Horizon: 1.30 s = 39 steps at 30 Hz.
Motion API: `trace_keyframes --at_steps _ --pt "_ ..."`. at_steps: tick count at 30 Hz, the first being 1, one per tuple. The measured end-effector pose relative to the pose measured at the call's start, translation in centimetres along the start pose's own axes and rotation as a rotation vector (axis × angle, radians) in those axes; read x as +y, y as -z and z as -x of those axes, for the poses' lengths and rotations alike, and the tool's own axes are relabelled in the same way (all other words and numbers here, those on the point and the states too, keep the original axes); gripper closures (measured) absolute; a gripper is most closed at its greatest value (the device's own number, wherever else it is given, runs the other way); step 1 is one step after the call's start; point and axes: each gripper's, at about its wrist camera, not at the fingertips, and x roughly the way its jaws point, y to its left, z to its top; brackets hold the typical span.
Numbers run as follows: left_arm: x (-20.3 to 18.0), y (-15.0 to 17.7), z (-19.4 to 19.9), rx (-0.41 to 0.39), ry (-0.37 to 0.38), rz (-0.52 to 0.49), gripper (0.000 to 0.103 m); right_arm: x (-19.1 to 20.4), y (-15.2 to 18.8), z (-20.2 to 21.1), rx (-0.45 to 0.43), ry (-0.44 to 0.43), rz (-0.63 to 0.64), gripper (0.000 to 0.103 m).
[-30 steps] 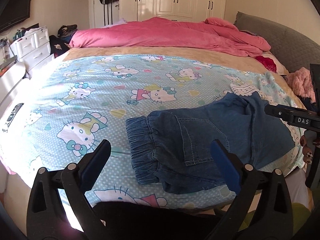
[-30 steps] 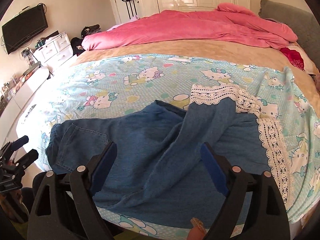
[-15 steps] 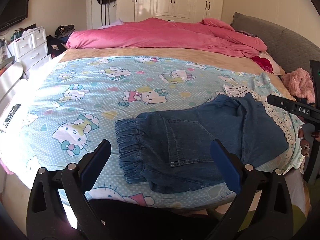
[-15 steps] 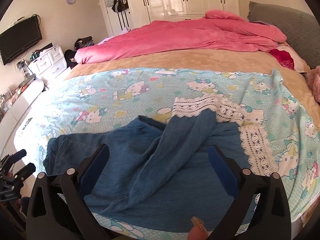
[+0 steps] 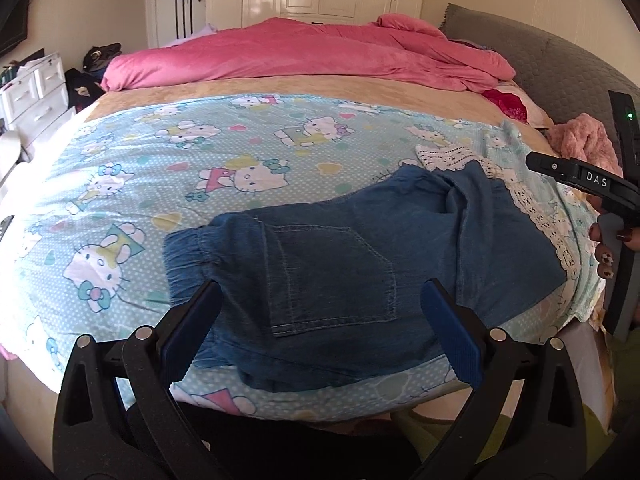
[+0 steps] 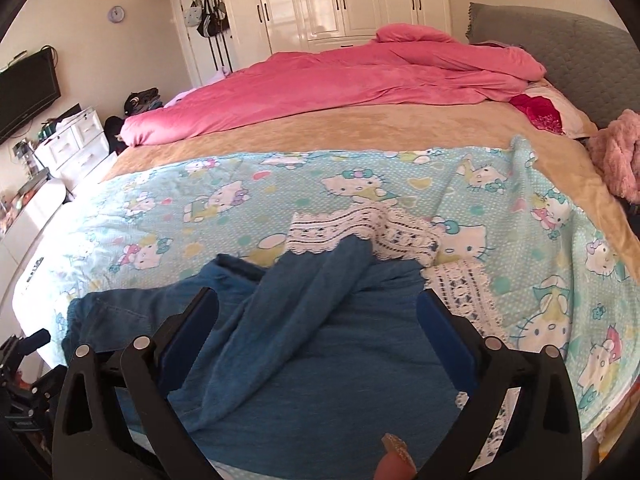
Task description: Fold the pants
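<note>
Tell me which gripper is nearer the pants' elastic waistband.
Left. The left gripper hovers open by the waistband; the right gripper, open, hangs over the lace-trimmed leg end.

R gripper [image 6: 318, 318] wide open above crumpled denim pants [image 6: 304, 344].

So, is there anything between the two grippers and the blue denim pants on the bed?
Nothing visible. The blue denim pants lie uncovered on the light-blue cartoon-cat sheet, directly ahead of the left gripper and the right gripper, whose jaws stand open and empty.
</note>
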Motion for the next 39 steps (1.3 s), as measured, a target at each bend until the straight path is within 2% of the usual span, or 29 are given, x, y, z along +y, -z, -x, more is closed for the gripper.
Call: trace_keyframes --at_steps 15,25,27,29,31,34,36,37,38,39 --pt "-4.3 -1.2 -4.1 0.078 0.126 -0.008 0.010 -2.8 -2.5 -2.9 0.024 0.024 0.008 0.004" --pt "-9.4 -2.2 -9.1 0.160 0.263 -0.038 0.010 -0.6 -6.4 -12.1 0.171 0.008 0.108 0.005" --pt "-10.0 -2.2 -10.1 0.167 0.269 -0.030 0.014 0.3 -6.7 -13.8 0.193 0.021 0.129 0.005" --pt "-10.3 -2.2 -10.9 0.173 0.278 -0.012 0.028 1.4 -6.8 -15.7 0.212 0.029 0.165 0.005" --pt "-10.6 -2.2 -11.5 0.175 0.283 -0.006 0.035 2.3 -6.8 -17.5 0.239 0.045 0.177 0.005" --pt "-11.5 -2.3 -11.8 0.171 0.283 -0.036 0.049 3.0 -6.6 -19.3 0.265 0.068 0.182 0.005" --pt "-12.1 -2.3 -11.8 0.166 0.281 -0.062 0.055 3.3 -6.5 -20.0 0.257 0.084 0.194 0.007" --pt "-12.2 -2.2 -11.7 0.165 0.281 -0.068 0.056 3.3 -6.4 -20.4 0.257 0.094 0.196 0.018" --pt "-12.2 -2.2 -11.7 0.165 0.281 -0.073 0.056 3.2 -6.4 -20.8 0.265 0.092 0.197 0.041" --pt "-12.4 -2.1 -11.7 0.165 0.279 -0.079 0.056 3.1 -6.3 -21.2 0.277 0.086 0.197 0.049"
